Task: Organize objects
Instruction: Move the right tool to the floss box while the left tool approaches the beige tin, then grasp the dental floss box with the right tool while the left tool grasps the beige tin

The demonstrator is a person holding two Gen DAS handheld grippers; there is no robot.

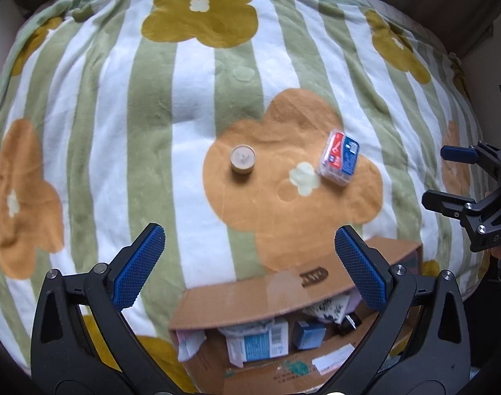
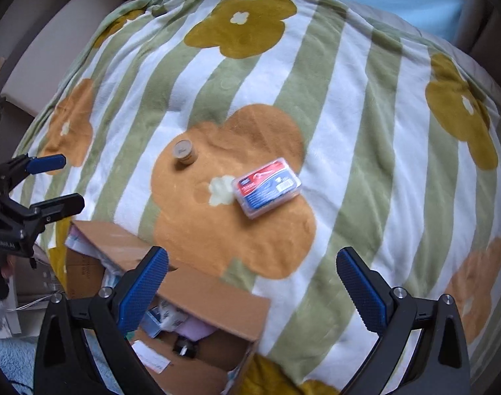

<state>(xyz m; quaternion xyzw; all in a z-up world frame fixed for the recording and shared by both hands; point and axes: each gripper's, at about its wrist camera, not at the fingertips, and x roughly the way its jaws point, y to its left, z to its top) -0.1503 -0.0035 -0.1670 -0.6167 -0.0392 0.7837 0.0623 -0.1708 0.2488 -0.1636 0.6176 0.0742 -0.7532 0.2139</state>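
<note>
1. My left gripper (image 1: 250, 263) and right gripper (image 2: 252, 281) both stand spread wide, nothing between the pads.
2. Directly below them I see the open cardboard box (image 1: 250, 299), holding mixed packages.
3. Farther out, on the flowered blanket (image 2: 365, 105), lie the clear plastic case (image 2: 266, 187) and small round tin (image 2: 184, 152), apart.

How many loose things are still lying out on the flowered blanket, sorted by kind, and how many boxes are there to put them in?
Round tan jar: 1
Clear flat case with red and blue label: 1
Open cardboard box at the blanket's near edge: 1
Total: 3 (2 loose things, 1 box)
</note>
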